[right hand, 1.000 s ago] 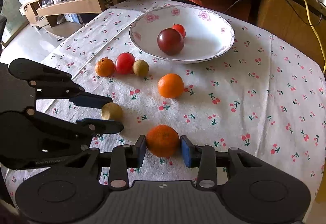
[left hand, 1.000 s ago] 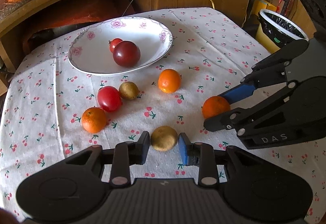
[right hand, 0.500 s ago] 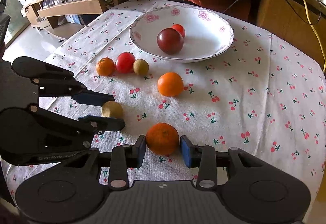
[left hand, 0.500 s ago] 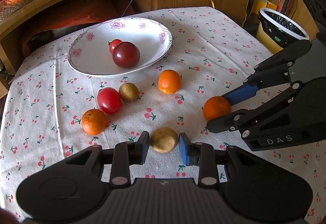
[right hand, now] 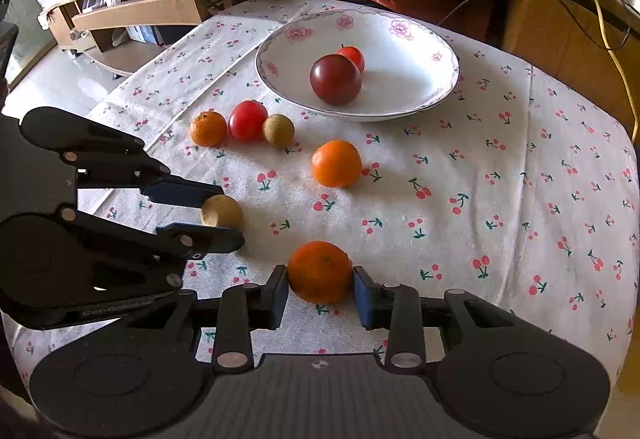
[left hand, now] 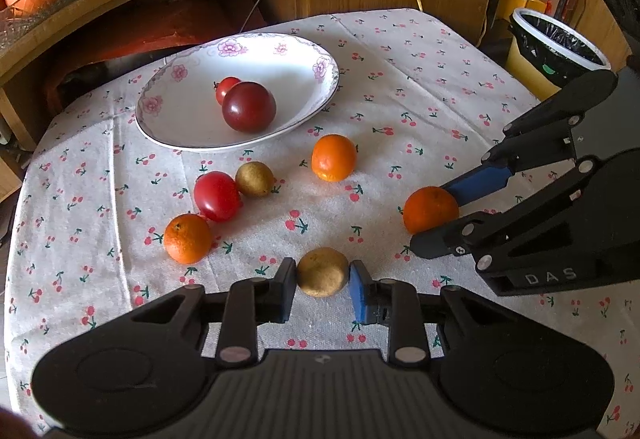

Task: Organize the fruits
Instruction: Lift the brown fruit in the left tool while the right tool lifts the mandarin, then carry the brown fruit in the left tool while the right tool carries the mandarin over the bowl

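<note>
Orange fruit [right hand: 319, 271] sitting near tabletop's front edge, right hand-held gripper [right hand: 320, 291] closing on its sides | left hand-held gripper [left hand: 322, 285] pinching brown fruit [left hand: 322, 272] likewise | both apparently gripping for transfer to bowl [left hand: 192, 135] waiting toward far edge.

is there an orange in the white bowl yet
No, the white bowl holds only a dark red fruit and a small tomato; no orange lies in it.
</note>
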Available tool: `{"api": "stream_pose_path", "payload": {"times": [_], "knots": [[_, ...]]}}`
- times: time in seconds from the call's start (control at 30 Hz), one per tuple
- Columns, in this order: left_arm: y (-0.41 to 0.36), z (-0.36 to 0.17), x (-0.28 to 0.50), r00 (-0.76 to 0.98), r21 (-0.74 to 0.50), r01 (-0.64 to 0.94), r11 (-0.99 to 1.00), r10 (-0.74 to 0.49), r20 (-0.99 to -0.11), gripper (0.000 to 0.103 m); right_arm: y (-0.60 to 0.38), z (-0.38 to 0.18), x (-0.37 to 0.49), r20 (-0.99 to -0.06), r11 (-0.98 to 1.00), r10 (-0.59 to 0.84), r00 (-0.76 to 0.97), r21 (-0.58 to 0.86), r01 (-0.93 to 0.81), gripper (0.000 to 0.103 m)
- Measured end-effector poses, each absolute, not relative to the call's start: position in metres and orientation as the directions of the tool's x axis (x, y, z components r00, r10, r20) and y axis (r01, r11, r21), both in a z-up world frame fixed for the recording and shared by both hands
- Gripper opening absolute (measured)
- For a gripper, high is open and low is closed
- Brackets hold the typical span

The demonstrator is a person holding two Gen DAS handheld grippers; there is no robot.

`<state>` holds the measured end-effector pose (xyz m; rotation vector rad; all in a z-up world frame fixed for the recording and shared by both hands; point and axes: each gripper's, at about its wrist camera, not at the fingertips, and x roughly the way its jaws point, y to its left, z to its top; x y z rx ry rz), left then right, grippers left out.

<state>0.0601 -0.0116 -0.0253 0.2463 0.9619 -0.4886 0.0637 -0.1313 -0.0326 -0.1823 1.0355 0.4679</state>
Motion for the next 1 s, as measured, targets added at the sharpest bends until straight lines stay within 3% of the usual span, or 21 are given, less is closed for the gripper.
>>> {"api": "stream_pose_path", "payload": {"times": [1.0], "knots": [[-0.001, 0.021, 0.084, 0.6, -0.02, 0.425, 0.905, -0.298, -0.742, 0.036, -0.122, 0.008, 0.075, -0.778, 0.903, 0.314, 0.545, 0.067, -0.425, 0.03]]}}
